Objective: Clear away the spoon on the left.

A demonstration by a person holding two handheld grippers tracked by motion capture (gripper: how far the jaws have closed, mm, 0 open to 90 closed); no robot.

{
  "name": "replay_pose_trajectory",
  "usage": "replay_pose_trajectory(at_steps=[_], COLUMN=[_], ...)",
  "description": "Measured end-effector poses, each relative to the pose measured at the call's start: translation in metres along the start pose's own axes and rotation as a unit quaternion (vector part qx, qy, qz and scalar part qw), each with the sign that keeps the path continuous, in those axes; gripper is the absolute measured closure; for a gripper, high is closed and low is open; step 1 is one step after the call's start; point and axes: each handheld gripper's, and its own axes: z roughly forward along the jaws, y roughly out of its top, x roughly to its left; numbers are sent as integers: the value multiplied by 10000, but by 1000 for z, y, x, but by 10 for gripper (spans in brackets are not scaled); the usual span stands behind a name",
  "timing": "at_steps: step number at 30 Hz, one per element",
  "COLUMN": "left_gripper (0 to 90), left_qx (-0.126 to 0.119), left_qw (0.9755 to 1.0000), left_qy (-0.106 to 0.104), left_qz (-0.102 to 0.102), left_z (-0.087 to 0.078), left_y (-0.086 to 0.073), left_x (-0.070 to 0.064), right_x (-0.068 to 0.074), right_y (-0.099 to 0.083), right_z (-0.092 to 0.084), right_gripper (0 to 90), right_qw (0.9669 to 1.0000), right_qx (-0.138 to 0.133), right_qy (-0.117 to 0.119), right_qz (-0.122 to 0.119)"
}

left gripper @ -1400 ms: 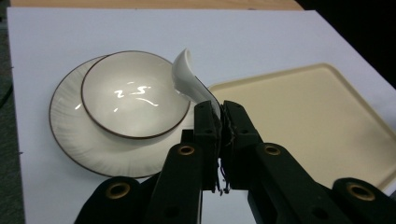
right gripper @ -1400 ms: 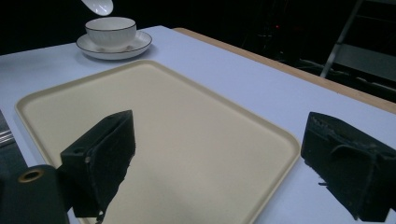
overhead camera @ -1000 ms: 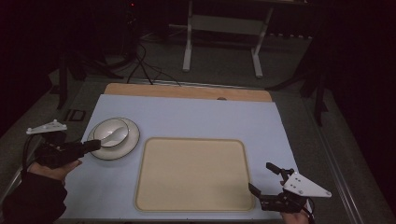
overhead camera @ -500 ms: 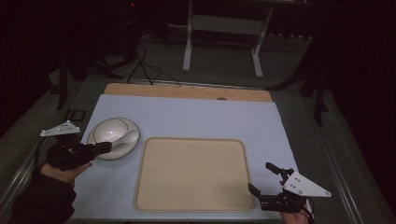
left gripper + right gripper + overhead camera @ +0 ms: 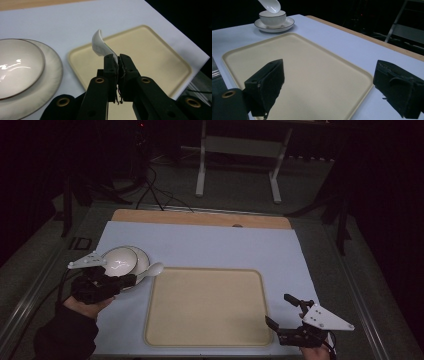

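Note:
My left gripper (image 5: pixel 134 279) is shut on the handle of a white ceramic spoon (image 5: pixel 152 268), and the spoon's scoop sticks out past the tray's left edge. In the left gripper view the spoon (image 5: pixel 100 45) curves up from the closed jaws of my left gripper (image 5: pixel 118 58). A white bowl (image 5: pixel 120 260) sits on a plate (image 5: pixel 144 261) just left of the beige tray (image 5: pixel 207 307). My right gripper (image 5: pixel 278 309) stands open at the tray's near right corner with nothing between its fingers. In the right gripper view, the open right gripper (image 5: pixel 332 80) faces the tray (image 5: pixel 299 70), with bowl (image 5: pixel 272 17) and spoon (image 5: pixel 270 5) beyond.
A pale blue mat (image 5: pixel 225 250) covers the table, with a wooden strip (image 5: pixel 200 217) along its far edge. The tray (image 5: pixel 150 60) holds nothing. A metal stand (image 5: pixel 237 150) and cables lie on the dark floor beyond the table.
My left gripper has moved right with the spoon, from left of the plate across the bowl toward the tray. The right gripper has stayed where it was.

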Motion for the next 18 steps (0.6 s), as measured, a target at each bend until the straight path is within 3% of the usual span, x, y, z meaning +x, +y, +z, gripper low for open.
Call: replay_pose_trajectory(at_steps=[10,18], left_gripper=[859,859], left_qx=[-11,-116], left_qw=[9999,9999], left_qy=[33,-45], left_qz=[114,46], left_z=[12,15], left_y=[-2,-5], left_x=[-19,-32], right_x=[-1,-1], right_y=[1,3], right_z=[2,5], right_gripper=[102,102], right_qw=[10000,9999], right_qx=[-76,-151], right_qy=[-5,34], right_qz=[-1,-41])
